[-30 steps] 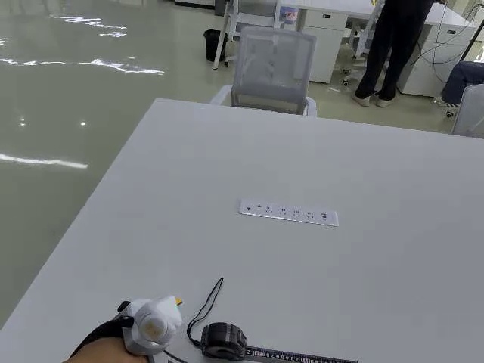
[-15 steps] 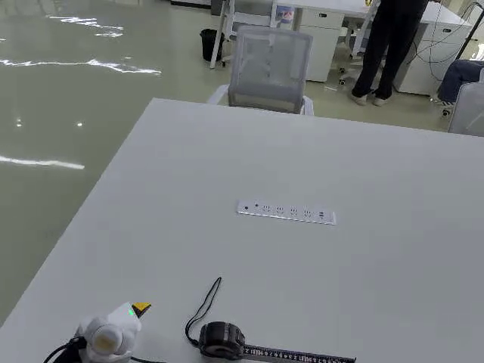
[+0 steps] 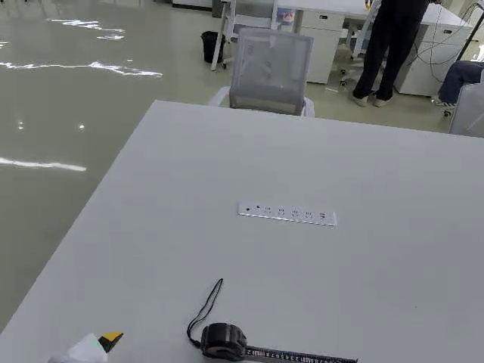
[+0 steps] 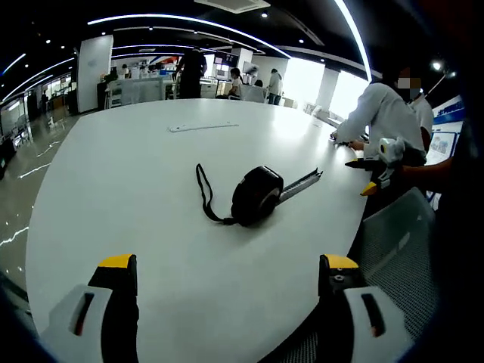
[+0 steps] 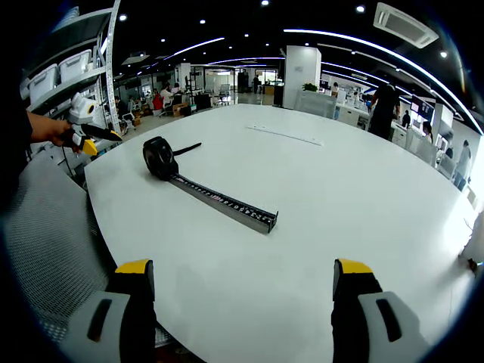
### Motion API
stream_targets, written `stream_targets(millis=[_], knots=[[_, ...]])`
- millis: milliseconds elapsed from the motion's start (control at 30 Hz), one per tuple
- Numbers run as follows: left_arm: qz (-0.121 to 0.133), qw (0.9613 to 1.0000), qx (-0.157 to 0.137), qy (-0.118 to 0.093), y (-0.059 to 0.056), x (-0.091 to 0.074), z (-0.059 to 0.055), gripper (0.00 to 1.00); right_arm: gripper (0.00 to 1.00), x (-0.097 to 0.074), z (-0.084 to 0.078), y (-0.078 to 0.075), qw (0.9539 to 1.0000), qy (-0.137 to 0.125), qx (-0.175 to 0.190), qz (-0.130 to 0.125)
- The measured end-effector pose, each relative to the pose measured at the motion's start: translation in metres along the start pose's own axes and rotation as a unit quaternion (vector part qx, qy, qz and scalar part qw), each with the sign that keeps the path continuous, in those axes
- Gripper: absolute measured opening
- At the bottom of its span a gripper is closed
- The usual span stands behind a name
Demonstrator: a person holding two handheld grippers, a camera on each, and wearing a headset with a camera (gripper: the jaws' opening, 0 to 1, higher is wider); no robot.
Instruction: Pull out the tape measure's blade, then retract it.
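White table (image 3: pixel 318 151) took up most of the head view, with a glossy floor (image 3: pixel 68 98) to its left and a mesh chair (image 3: pixel 270 68) against its far edge. Beyond the chair a person (image 3: pixel 389 45) stood among other desks. A power strip (image 3: pixel 287 214) lay flat near the table's middle. The tape measure (image 3: pixel 223 340) sat close to the near edge, resting on the tabletop and touched by neither tool. Its blade (image 3: pixel 302 355) was drawn out and lay flat on the surface, running right from the black case. A thin strap (image 3: pixel 206 306) trailed from the case's left side toward the power strip. The left gripper (image 4: pixel 228 263) had its jaws spread wide with nothing between them. In its own view they framed the case, which lay well ahead on the table. In the head view its yellow tip showed at the bottom left corner, apart from the case. The right gripper (image 5: pixel 243 266) was likewise released, its jaws far apart and bare at the table's edge. Its own view looked along the blade, whose free end lay nearest and whose case lay farther off. At the left of that view, a hand (image 5: pixel 49 130) held the left gripper off the table's edge, near the case.
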State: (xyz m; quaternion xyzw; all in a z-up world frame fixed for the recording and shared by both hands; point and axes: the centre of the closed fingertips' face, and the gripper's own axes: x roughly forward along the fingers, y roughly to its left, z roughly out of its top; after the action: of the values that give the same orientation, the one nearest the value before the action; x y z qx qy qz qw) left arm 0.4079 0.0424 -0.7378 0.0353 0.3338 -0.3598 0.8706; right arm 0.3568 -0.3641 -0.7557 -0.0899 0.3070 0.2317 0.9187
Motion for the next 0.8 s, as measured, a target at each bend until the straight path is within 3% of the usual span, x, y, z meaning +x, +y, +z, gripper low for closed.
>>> stream_targets(millis=[400,800], knots=[[0.020,0.9994,-0.027,-0.003,0.005,-0.035,-0.024,0.99,1.00,-0.007,-0.002,0.001,1.0000,0.000,0.000,-0.001],[0.029,0.9988,-0.039,-0.010,0.003,-0.042,-0.028,0.99,1.00,-0.011,-0.011,0.005,1.0000,0.007,-0.004,-0.001]])
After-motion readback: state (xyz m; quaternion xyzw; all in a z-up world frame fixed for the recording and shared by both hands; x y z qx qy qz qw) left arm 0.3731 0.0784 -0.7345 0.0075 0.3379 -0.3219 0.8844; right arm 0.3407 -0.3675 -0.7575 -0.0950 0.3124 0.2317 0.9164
